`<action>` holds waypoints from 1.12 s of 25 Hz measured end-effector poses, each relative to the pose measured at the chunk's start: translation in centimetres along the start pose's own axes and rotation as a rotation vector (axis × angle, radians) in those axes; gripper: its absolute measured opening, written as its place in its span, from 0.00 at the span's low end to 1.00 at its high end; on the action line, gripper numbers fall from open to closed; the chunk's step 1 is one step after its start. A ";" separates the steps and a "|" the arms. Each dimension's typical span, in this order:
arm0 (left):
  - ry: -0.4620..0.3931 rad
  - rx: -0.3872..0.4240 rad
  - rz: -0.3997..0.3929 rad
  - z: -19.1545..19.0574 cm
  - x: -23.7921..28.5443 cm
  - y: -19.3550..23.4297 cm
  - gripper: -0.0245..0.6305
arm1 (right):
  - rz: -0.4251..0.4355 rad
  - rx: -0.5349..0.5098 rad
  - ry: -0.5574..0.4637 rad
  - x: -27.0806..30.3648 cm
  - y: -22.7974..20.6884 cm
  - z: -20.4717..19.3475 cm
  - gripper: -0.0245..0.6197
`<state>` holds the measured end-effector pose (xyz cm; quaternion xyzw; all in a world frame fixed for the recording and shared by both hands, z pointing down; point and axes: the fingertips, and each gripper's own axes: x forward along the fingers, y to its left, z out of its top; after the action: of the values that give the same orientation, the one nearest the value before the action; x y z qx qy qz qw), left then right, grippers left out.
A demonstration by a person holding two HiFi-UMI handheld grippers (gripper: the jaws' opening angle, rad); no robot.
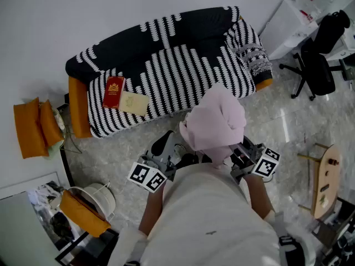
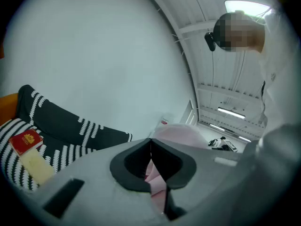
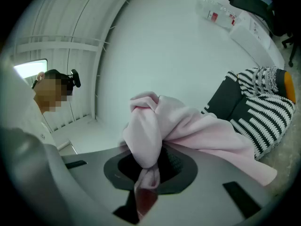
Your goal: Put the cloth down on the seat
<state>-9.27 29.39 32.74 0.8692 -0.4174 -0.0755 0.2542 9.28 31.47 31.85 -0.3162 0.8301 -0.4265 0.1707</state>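
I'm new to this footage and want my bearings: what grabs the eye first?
A bunched pink cloth held up in mid-frame, pinched by the left gripper and right gripper. Beyond it, a black-and-white striped sofa stands against the wall, with a red book lying on it at the left.

No legible text — none anywhere

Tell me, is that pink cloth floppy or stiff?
Probably floppy: the pink cloth bunches into soft folds and droops over the right hand-held gripper. Likely light, since small pinches by it and the left hand-held gripper hold it up. It would likely slump on the striped seat, not roll.
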 end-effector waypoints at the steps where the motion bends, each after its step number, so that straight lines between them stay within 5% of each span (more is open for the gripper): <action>1: -0.002 0.002 0.003 -0.1 0.1 -0.4 0.06 | 0.006 0.000 0.000 -0.3 0.1 0.2 0.13; 19: -0.009 0.033 0.050 -1.7 1.1 -4.7 0.06 | 0.159 0.037 -0.015 -2.5 0.8 3.3 0.13; 28: -0.006 0.046 0.102 -3.4 3.7 -7.6 0.06 | 0.168 0.061 -0.020 -5.3 -1.6 5.8 0.13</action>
<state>-0.51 31.86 32.07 0.8521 -0.4636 -0.0552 0.2365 17.00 30.85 29.93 -0.2445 0.8386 -0.4323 0.2237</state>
